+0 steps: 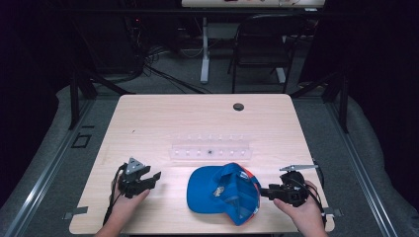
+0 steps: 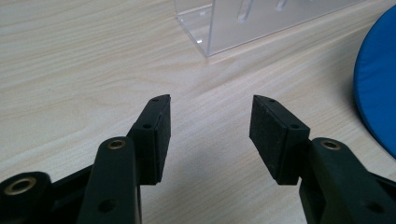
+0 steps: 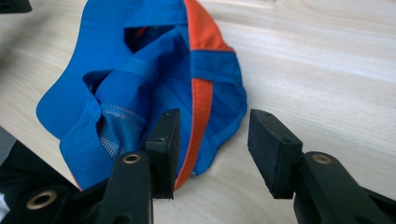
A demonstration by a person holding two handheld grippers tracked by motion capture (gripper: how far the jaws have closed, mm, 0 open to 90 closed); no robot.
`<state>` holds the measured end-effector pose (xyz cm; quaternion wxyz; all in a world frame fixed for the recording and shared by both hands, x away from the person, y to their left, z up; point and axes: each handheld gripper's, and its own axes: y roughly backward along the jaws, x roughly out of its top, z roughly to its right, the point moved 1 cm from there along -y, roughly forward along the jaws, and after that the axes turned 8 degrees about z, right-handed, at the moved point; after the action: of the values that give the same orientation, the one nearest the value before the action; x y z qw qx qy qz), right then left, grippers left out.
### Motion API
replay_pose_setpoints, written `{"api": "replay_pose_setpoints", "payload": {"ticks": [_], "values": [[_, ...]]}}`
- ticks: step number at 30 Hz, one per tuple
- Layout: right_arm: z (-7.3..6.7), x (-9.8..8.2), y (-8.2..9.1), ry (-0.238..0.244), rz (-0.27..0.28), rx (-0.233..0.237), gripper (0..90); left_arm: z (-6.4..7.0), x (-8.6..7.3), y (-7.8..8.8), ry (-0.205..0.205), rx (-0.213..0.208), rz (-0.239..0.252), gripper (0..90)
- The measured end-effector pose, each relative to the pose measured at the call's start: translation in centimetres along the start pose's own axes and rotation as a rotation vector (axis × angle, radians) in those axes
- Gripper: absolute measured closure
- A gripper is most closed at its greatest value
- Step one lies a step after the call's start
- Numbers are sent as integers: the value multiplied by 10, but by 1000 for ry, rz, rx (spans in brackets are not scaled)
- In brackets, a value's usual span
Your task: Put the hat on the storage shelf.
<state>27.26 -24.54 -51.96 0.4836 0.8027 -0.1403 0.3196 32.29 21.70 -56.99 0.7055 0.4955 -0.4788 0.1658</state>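
A blue cap with orange trim lies crumpled at the table's near middle. Its brim edge shows at the right of the left gripper view. My left gripper rests open on the table to the cap's left, apart from it, with bare wood between its pads. My right gripper is open at the cap's right side. In the right gripper view the cap spreads ahead, and its orange-edged rim lies just inside the jaws, beside the left pad. Nothing is gripped.
A clear acrylic rack with small pegs stands mid-table behind the cap, and its corner shows close ahead of the left gripper. A round grommet hole sits near the far edge. A folding chair stands beyond the table.
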Motion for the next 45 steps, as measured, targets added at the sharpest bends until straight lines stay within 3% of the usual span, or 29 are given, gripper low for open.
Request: {"api": "replay_pose_setpoints", "payload": {"ticks": [10, 18, 29, 45], "values": [[-5, -8, -14, 1, -47, 44, 548, 0, 0, 0, -2, 1, 0, 488], [-5, -15, -29, -49, -88, 81, 583, 1, 0, -1, -3, 0, 0, 488], [-8, -7, -29, -85, -75, 150, 624, 1, 0, -1, -8, 0, -1, 488], [-4, 1, -26, -157, -53, 181, 755, 1, 0, -1, -12, 0, -4, 488]]}}
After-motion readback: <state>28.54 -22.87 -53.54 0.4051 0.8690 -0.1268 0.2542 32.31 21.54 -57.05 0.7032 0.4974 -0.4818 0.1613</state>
